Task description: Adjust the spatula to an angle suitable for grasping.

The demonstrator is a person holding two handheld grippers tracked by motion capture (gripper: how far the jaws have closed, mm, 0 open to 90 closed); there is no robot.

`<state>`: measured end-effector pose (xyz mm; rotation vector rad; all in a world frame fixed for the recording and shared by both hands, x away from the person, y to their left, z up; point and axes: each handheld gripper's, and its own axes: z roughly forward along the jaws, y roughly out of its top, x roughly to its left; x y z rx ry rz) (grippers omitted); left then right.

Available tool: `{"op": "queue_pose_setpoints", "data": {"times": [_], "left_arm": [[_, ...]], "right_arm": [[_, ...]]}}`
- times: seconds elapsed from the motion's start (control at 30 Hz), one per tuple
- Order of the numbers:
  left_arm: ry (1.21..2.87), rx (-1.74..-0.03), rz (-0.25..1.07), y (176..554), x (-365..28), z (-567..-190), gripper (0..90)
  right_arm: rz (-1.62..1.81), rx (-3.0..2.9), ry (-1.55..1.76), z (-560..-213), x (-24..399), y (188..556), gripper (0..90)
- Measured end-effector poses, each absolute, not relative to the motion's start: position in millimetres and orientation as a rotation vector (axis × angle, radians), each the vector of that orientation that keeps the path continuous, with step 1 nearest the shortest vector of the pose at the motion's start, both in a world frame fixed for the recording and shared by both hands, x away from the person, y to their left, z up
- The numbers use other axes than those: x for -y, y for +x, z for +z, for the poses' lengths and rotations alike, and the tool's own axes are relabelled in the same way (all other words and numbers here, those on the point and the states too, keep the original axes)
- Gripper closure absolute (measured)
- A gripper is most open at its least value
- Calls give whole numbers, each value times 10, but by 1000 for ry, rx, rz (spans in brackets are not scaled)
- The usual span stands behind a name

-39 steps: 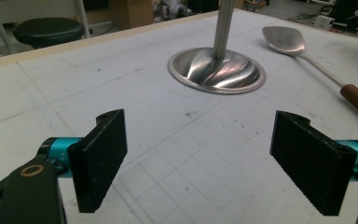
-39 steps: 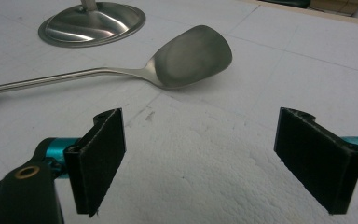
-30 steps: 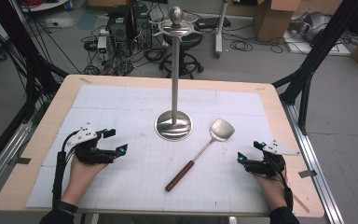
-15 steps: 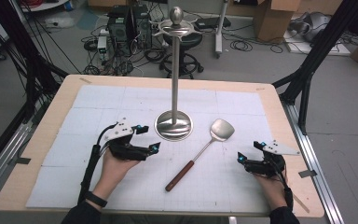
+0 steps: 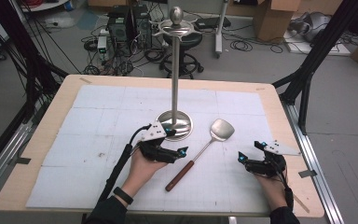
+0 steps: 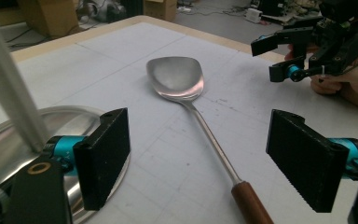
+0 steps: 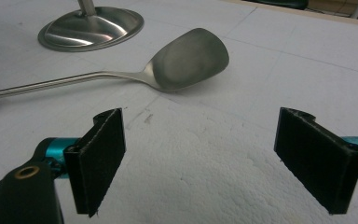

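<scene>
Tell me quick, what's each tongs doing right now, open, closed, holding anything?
Left tongs: open, holding nothing, jaws spread either side of the spatula handle.
Right tongs: open, holding nothing, over the bare mat.

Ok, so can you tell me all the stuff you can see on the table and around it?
Spatula: one, silver with a brown wooden handle, lying flat on the mat right of the stand.
Stand: one, silver pole on a round base, mid-table.
Mat: one, white, covering the table.
Table: one, light wood.
Boxes: cardboard, brown, floor behind.
Left tool: black, open, beside the stand's base, near the spatula handle.
Right tool: black, open, at the right edge of the mat.
</scene>
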<state>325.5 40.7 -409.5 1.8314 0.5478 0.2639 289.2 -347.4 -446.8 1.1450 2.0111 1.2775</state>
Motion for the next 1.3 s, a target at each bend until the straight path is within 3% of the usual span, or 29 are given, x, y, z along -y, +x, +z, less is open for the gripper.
{"op": "queue_pose_setpoints", "data": {"times": [0.5,0.87,1.3], "left_arm": [[1919,-548,199,3389,16,-4297,261],[2040,-576,221,3374,197,-4422,462],[2177,-646,228,3366,348,-4458,595]], "right_arm": [[1290,-2006,1138,-4467,3483,2890,159],[1289,-2008,1139,-4468,3480,2891,159],[1292,-2009,1140,-4469,3482,2892,159]]}}
